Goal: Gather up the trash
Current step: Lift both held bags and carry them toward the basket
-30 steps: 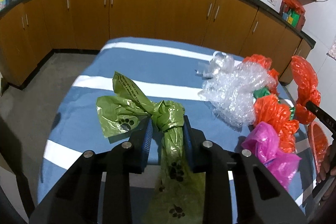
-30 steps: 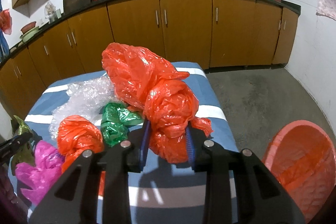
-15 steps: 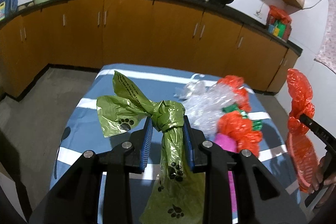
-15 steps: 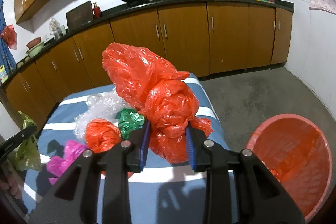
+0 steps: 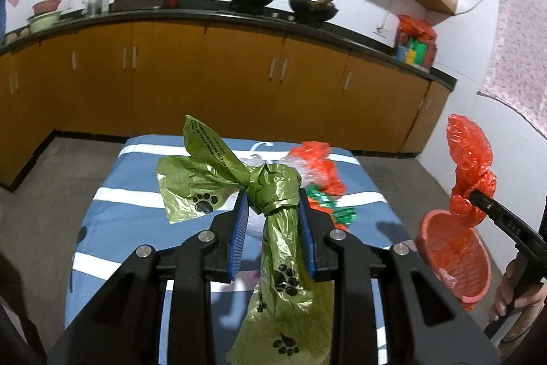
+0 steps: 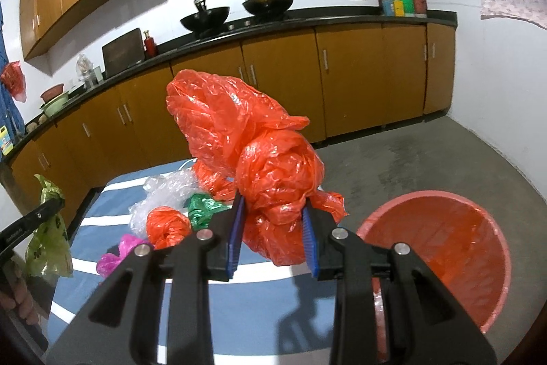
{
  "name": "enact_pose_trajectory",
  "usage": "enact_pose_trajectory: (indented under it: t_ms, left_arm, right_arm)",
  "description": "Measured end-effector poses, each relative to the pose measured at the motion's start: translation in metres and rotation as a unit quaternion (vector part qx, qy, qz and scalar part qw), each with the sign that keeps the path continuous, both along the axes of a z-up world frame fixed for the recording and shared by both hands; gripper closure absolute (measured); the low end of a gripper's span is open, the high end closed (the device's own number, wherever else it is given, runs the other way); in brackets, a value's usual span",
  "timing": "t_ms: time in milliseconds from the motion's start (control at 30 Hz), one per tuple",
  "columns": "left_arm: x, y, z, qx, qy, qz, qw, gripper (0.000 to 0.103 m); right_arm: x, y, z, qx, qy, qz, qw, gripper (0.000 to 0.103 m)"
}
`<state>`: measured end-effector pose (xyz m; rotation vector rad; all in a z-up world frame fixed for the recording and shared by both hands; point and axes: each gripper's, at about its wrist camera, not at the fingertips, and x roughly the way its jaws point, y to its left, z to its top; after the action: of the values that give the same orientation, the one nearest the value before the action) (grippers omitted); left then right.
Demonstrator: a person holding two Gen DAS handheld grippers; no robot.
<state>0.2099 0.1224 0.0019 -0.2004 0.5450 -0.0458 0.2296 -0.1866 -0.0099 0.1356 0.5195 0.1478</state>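
Note:
My left gripper point(image 5: 273, 214) is shut on a knotted green bag with paw prints point(image 5: 273, 190) and holds it high above the blue striped table point(image 5: 136, 214). My right gripper point(image 6: 273, 221) is shut on a crumpled orange plastic bag point(image 6: 259, 153), held in the air left of the orange bin point(image 6: 454, 245). In the left wrist view the orange bag point(image 5: 470, 156) hangs over the bin point(image 5: 458, 259) at the right. In the right wrist view the green bag point(image 6: 49, 238) hangs at the far left.
On the table lie clear plastic wrap point(image 6: 160, 197), a small orange bag point(image 6: 167, 226), a green bag point(image 6: 201, 207) and a pink bag point(image 6: 116, 253). Wooden cabinets point(image 5: 222, 84) with a dark counter run behind. The bin stands on the grey floor point(image 6: 427, 159).
Both grippers have risen with their bags, so the table looks lower and farther. The right gripper and orange bag have moved toward the bin.

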Motion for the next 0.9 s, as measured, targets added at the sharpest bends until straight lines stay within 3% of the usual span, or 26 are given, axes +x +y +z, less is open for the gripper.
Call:
enact_pose_trajectory:
  t_ms: [467, 900]
  left_arm:
    - [0.005, -0.084, 0.011, -0.006, -0.013, -0.079, 0.9968, 0.074]
    - [0.019, -0.165, 0.006, -0.006, -0.007, -0.164, 0.9865, 0.074]
  right_arm:
    - [-0.026, -0.075, 0.007, 0.004, -0.008, -0.065, 0.998, 0.073]
    - [-0.042, -0.131, -0.002, -0.009, 0.000, -0.127, 0.992, 0.073]
